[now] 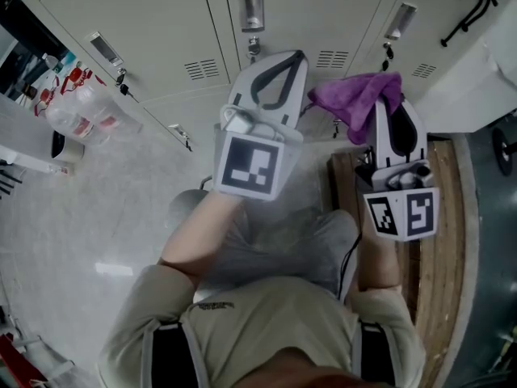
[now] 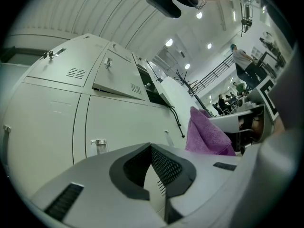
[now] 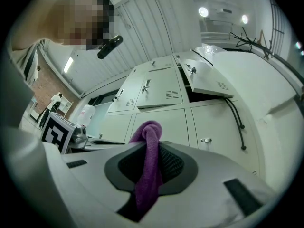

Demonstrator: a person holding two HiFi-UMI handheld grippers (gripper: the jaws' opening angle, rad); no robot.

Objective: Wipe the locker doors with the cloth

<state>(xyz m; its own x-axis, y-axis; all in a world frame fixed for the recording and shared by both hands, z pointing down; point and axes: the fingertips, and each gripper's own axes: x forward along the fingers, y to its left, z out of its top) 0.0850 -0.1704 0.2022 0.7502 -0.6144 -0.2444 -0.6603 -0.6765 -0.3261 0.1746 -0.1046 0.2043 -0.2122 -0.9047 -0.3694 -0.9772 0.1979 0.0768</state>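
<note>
Cream locker doors (image 1: 161,31) fill the wall ahead, each with a small latch and vent slots. A purple cloth (image 1: 355,99) is bunched in my right gripper (image 1: 389,95), which is shut on it; in the right gripper view the cloth (image 3: 149,170) hangs as a folded strip between the black pads. My left gripper (image 1: 297,56) is held up beside it, close to the lockers, shut with nothing in it. In the left gripper view the cloth (image 2: 204,134) shows to the right of the left gripper (image 2: 151,148).
One upper locker door (image 3: 209,80) stands ajar. A black cable (image 3: 237,118) runs down the wall beside the lockers. A wooden bench (image 1: 444,241) lies at the right, by my legs. Water bottles (image 1: 77,111) stand on a surface at the left. People are far off (image 2: 228,99).
</note>
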